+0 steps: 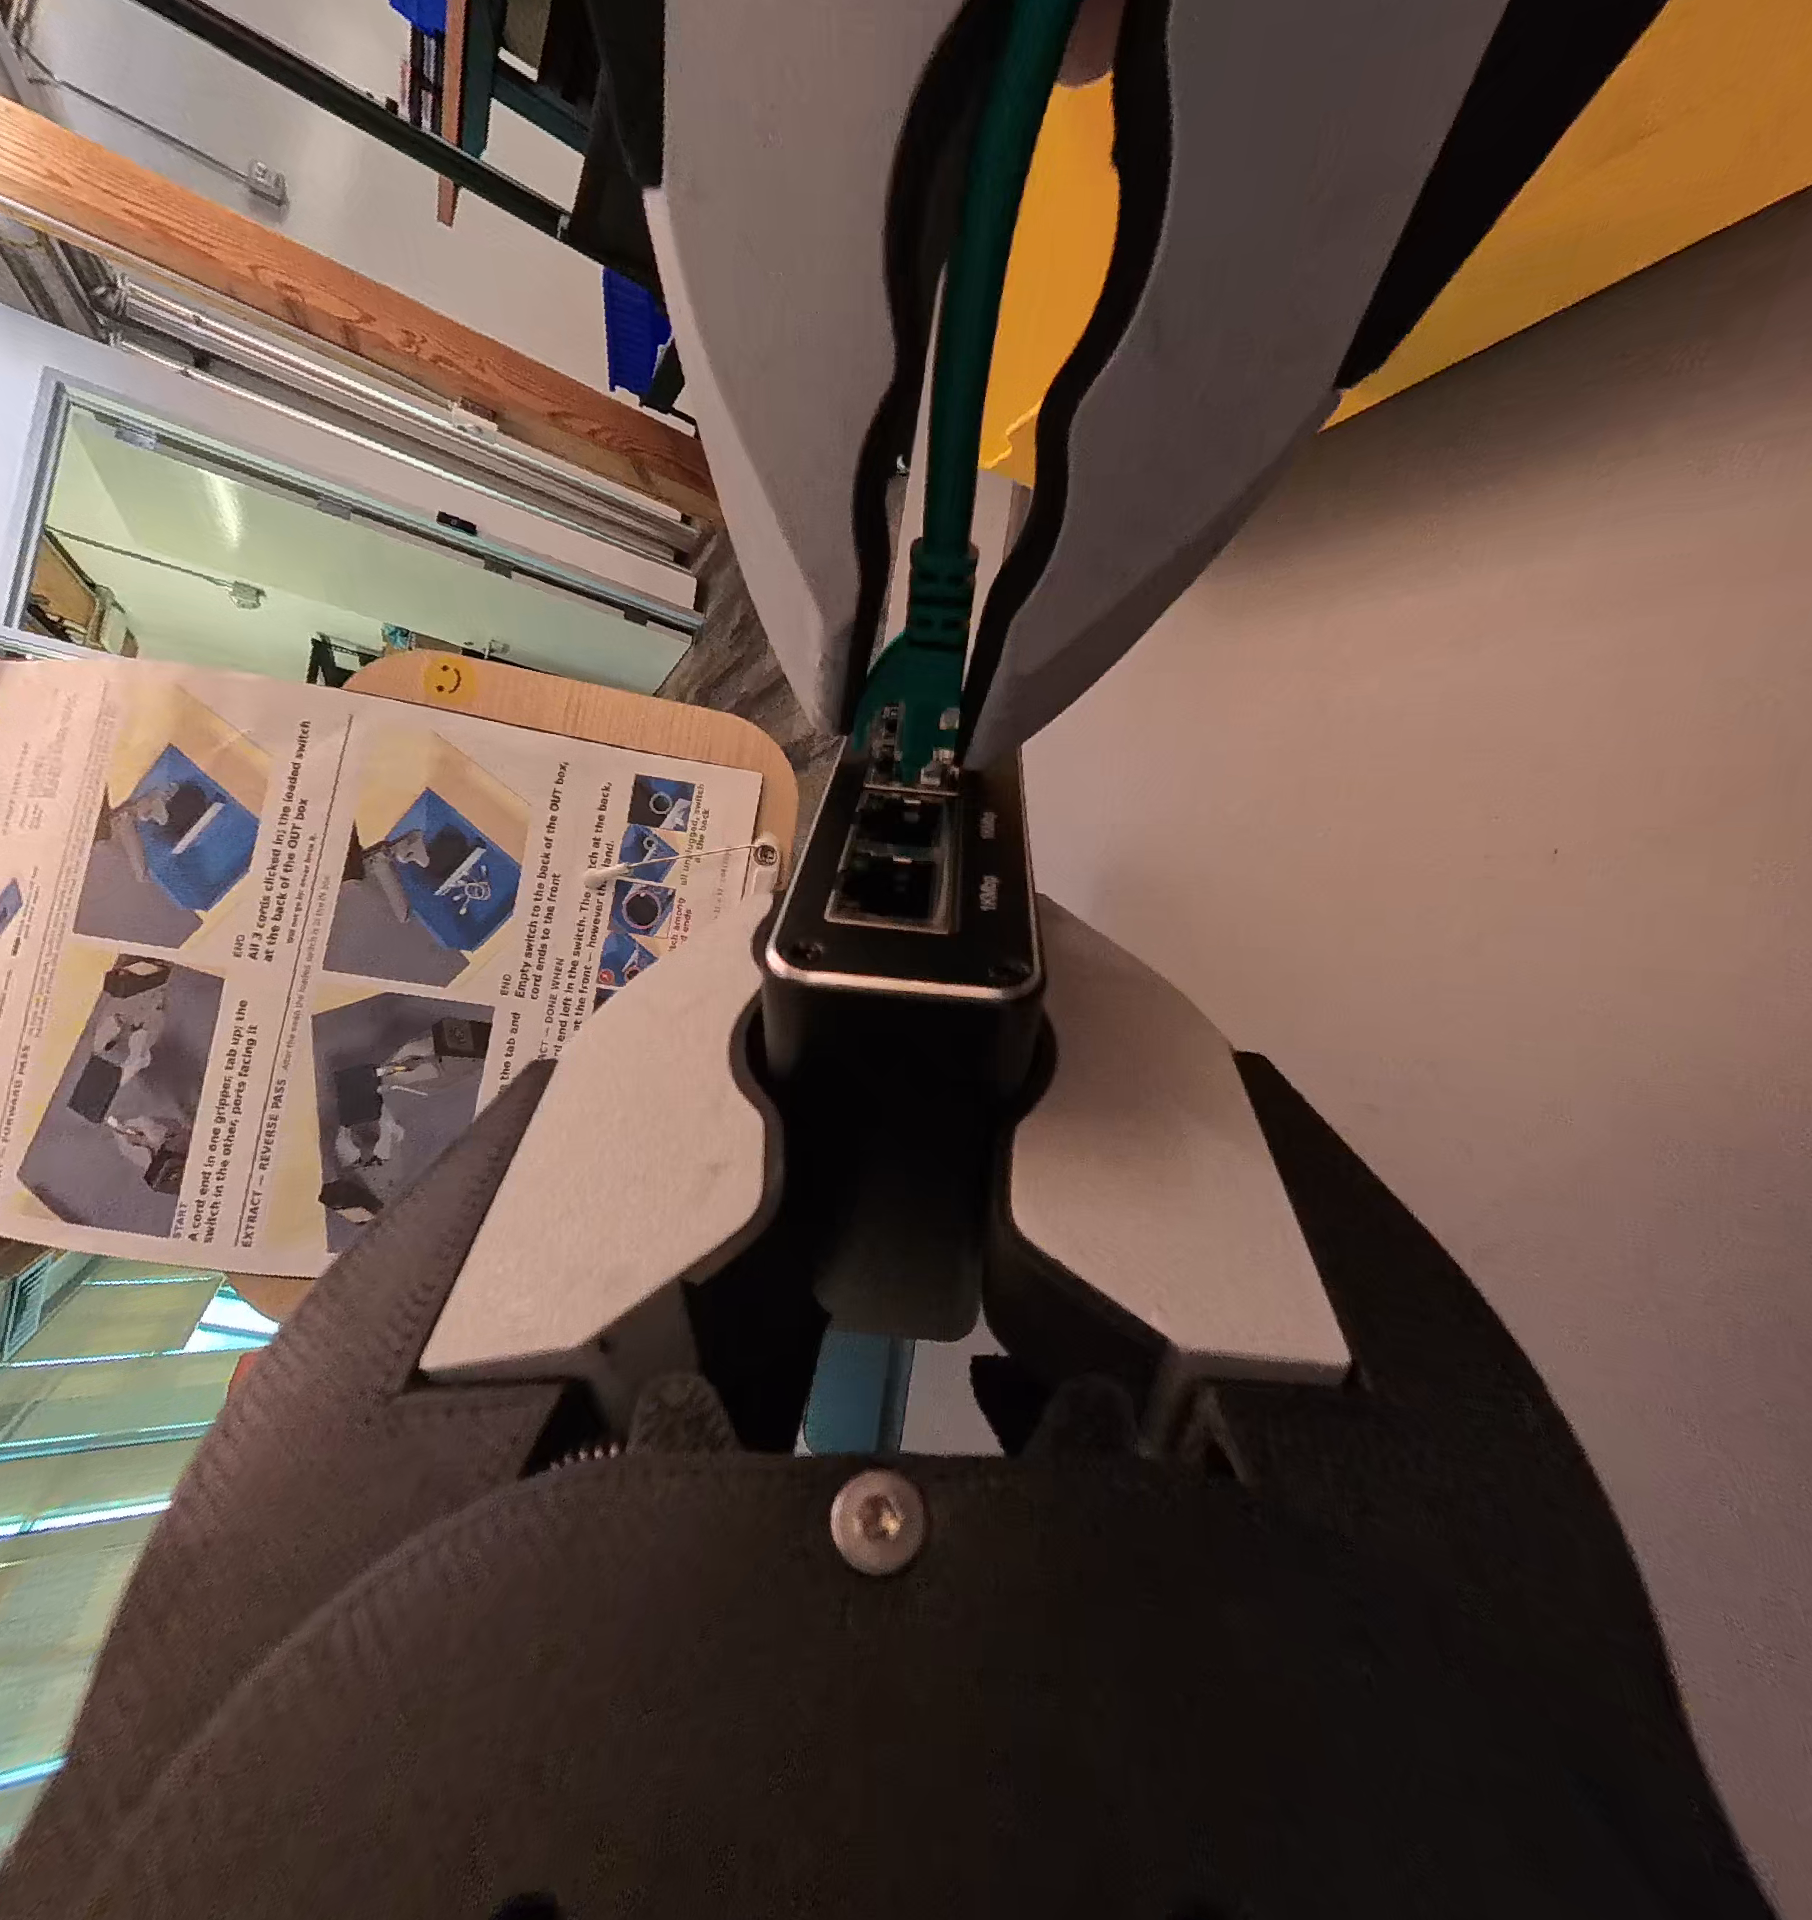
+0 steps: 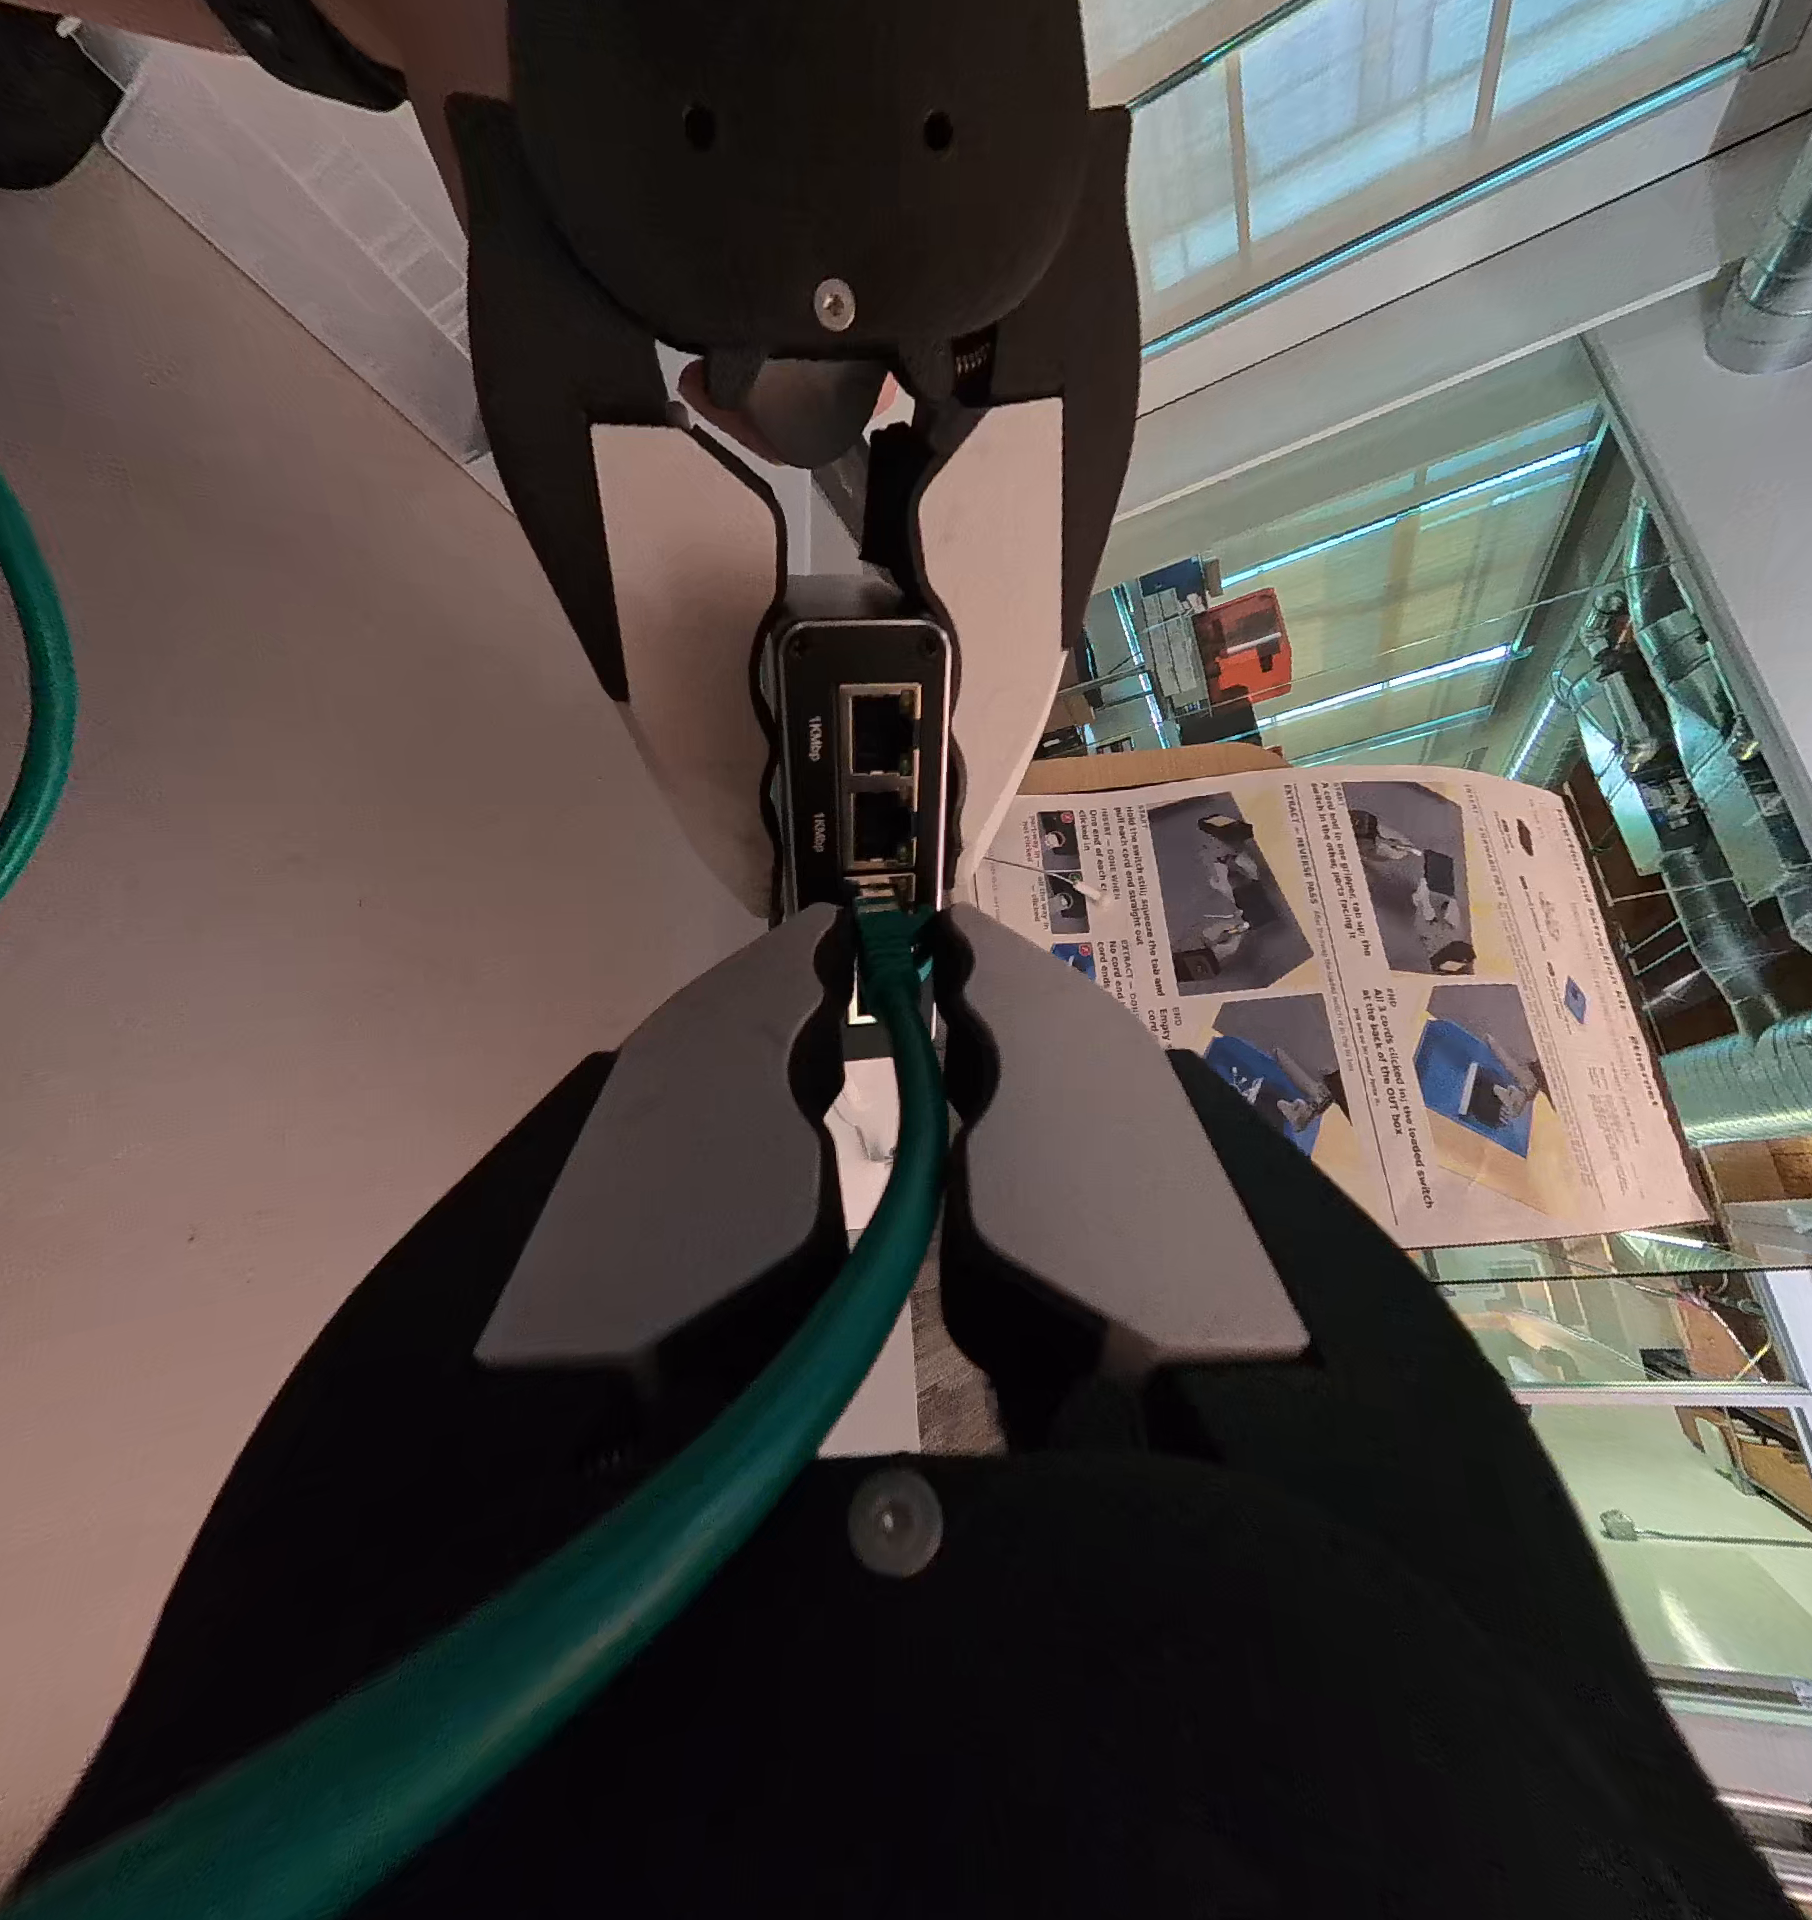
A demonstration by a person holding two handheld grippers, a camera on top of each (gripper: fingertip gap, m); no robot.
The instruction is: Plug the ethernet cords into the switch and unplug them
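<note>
In the left wrist view, the left tool [image 1: 897,1049] clamped the black switch [image 1: 902,997] by its sides, the port face turned away from the camera. A green ethernet cord [image 1: 969,343] ran between the fingers of the right tool [image 1: 917,717], its plug at the farthest port. Two nearer ports stood empty. A printed instruction sheet [image 1: 289,956] lay to the left.

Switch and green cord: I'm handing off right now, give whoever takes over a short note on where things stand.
Left gripper: shut on the black switch, ports facing the other gripper.
Right gripper: shut on the green cord just behind its plug.
Plug sits at the end port; whether it is fully clicked in cannot be told.
The other two ports are empty.
Left: confirm or finish seating, plug in any other cords, then unplug.
</note>
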